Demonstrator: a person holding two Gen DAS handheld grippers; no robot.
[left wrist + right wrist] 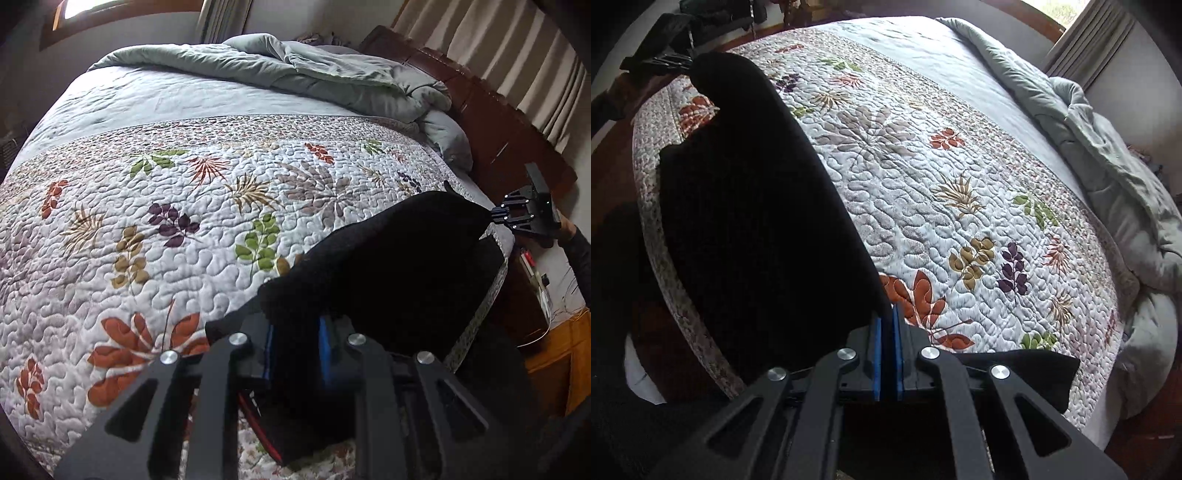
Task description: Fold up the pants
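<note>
Ideally, with the left tongs (295, 332) and right tongs (886, 354) each clamped on an edge of the black knit pants (388, 266), stretched across each frame's lower half above the quilted floral bedspread (184, 221), both should travel level, keeping the cloth taut.

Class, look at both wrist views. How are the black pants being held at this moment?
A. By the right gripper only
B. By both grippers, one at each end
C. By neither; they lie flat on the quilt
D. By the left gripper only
B: the left gripper and the right gripper each have their jaws shut on the black pants, which stretch between them above the floral quilt.
</note>
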